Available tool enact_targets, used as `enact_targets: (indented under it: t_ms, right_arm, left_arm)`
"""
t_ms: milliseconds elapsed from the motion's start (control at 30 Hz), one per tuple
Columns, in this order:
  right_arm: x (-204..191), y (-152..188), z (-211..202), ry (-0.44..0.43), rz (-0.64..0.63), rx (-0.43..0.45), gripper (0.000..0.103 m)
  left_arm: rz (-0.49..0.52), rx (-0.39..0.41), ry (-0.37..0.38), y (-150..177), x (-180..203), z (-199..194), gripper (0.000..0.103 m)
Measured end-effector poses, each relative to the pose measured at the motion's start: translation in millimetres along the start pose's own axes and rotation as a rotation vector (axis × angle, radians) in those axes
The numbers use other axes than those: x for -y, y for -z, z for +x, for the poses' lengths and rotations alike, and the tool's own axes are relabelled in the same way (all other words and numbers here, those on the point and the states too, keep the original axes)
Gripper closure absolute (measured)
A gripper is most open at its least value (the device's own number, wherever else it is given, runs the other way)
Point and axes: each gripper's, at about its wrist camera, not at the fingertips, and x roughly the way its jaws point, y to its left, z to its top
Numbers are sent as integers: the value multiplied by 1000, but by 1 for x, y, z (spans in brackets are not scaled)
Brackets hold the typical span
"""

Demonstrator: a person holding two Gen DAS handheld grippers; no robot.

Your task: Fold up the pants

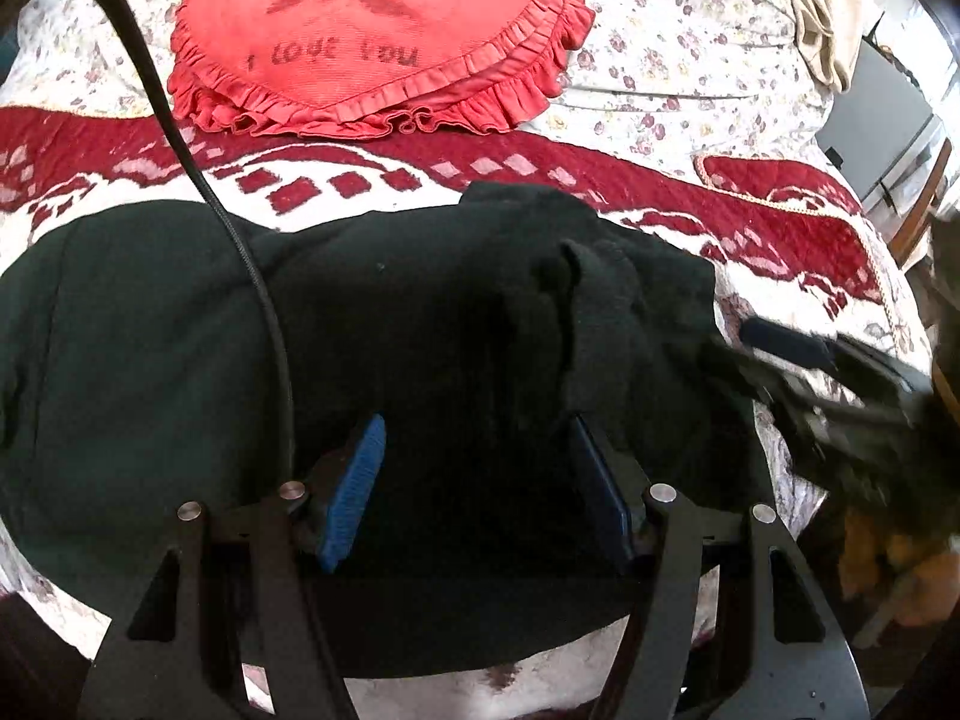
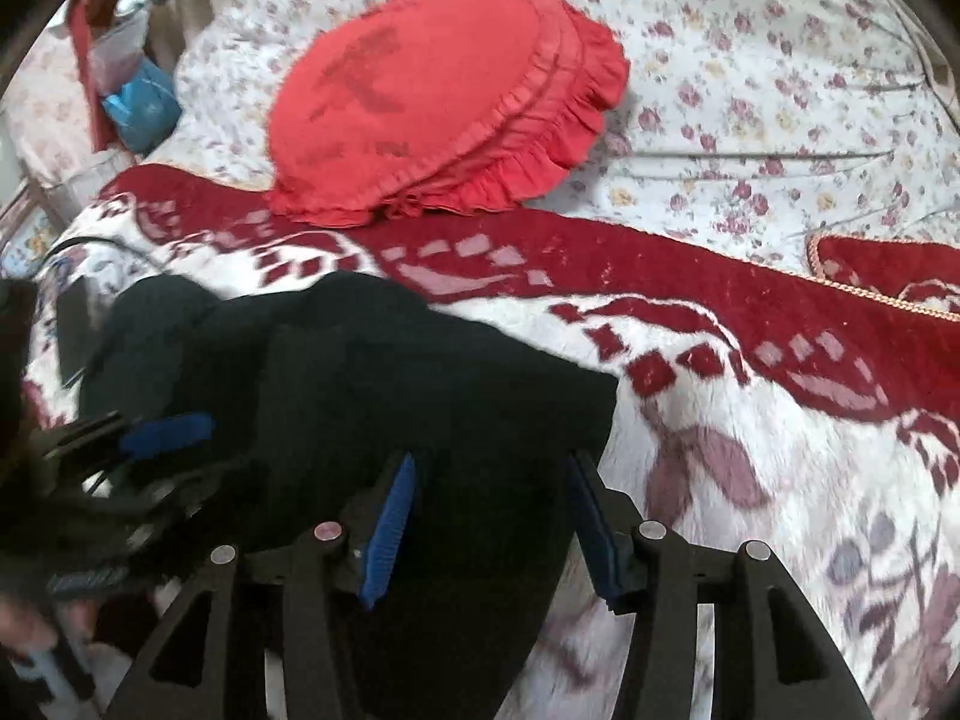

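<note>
Left gripper (image 1: 477, 450) jaws spread wide, nothing between the blue pads (image 1: 354, 489), hovering over the black pants (image 1: 180, 372); only dark fabric shows in the gap, contact unclear. Right gripper (image 2: 492, 492) also spread apart, pads (image 2: 390, 531) empty, over the right-hand edge of the same pants (image 2: 360, 372). In the left wrist view the right gripper (image 1: 810, 360) comes in blurred from the right, at the pants' bunched edge. In the right wrist view the left gripper (image 2: 156, 438) shows blurred at lower left, one blue pad visible against the fabric. Pants lie as a folded dark heap on the red-and-white patterned blanket (image 1: 420, 180) (image 2: 750, 420), with a raised rumpled fold toward the right side in the left view. A black cable (image 1: 198, 168) runs down across the pants to the left gripper. Beyond the blanket, a red ruffled heart-shaped cushion (image 1: 372, 30) (image 2: 444, 96) printed "I love you" rests on the floral bedsheet (image 1: 690, 48) (image 2: 780, 72), well apart from the pants. Another red cushion with cord trim (image 1: 798, 192) (image 2: 888, 270) sits at the right on the blanket. Clutter at the right view's upper left is too blurred to name.
</note>
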Motion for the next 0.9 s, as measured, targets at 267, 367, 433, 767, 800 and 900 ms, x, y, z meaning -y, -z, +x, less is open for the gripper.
enact_targets:
  t_ms: [267, 367, 433, 767, 800, 900]
  right_arm:
    - [-33, 47, 4, 23, -100, -78, 53]
    - [-30, 45, -2, 7, -76, -82, 53]
    - [-28, 38, -10, -3, -67, -65, 53]
    - [-31, -8, -6, -16, -33, -15, 53]
    - [-34, -11, -2, -21, -39, -19, 53]
    - [-41, -17, 14, -25, -57, -42, 53]
  left_arm:
    - [-9, 12, -5, 2, 2, 0, 40]
    - [-11, 12, -5, 2, 1, -1, 40]
    - [-20, 11, 0, 2, 0, -2, 40]
    - [-37, 25, -21, 5, -8, -18, 40]
    - [-40, 25, -23, 5, -9, -18, 40]
    - [-43, 20, -26, 6, -11, -19, 40]
